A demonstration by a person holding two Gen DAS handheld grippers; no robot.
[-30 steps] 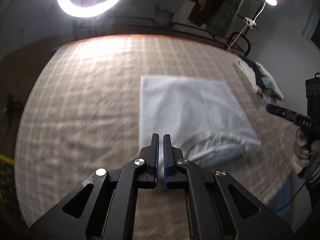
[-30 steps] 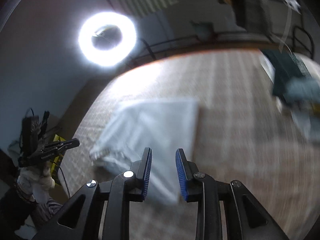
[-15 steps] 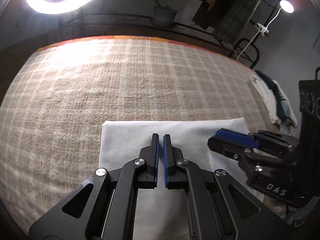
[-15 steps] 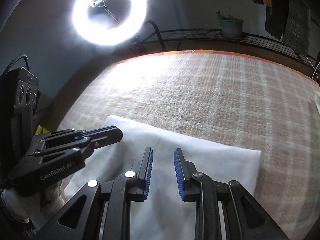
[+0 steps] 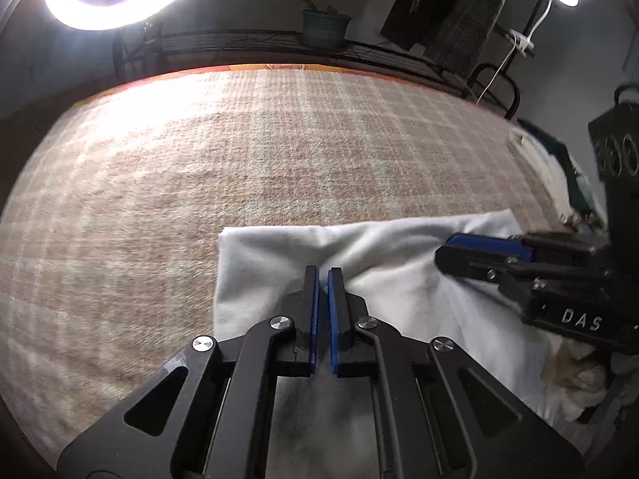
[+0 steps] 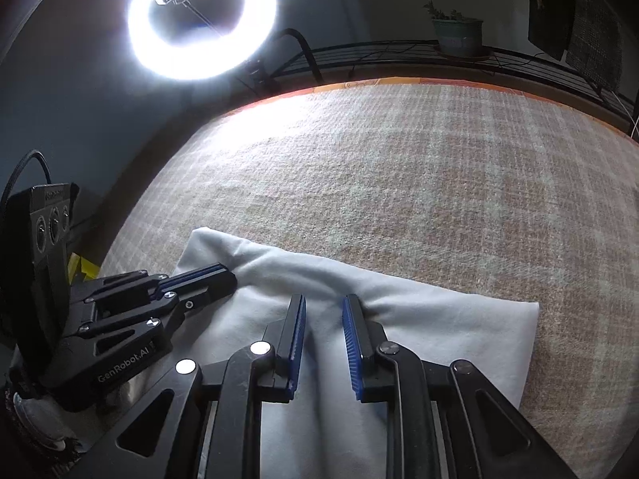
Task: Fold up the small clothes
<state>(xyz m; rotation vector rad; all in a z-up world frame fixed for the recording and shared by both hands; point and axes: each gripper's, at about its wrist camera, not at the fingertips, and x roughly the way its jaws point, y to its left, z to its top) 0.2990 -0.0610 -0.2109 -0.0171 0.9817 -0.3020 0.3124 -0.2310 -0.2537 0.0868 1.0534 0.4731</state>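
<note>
- While both claws sit low over the white cloth (image 5: 399, 291), it lies right under and just ahead of them, with its long side running left to right across both.
- Left claw (image 5: 322, 279): its blue pads are almost together, with only a thin slit between. The tips rest on a small ridge of cloth. I cannot tell if any cloth is caught in the slit.
- Right claw (image 6: 323, 307): its jaws have just been closing, but a gap is left between them. A soft hump of cloth rises into that gap. The pads do not look like they press on it yet.
- Both claws are about as near to the far edge of the cloth. The left one is closer to the left corner and the right one is closer to the right corner, so I think each would take its own side for the next fold.
- Soft, thin and smooth, the cloth looks already doubled into a rectangle with puffy, rounded edges.
- Under it is a fuzzy blanket (image 5: 279, 151) with tan and pale checks, reaching far past the cloth.
- Farther back are a dark wire shelf (image 6: 399, 56), a plant pot (image 6: 457, 36) and a bright ring light (image 6: 201, 20).
</note>
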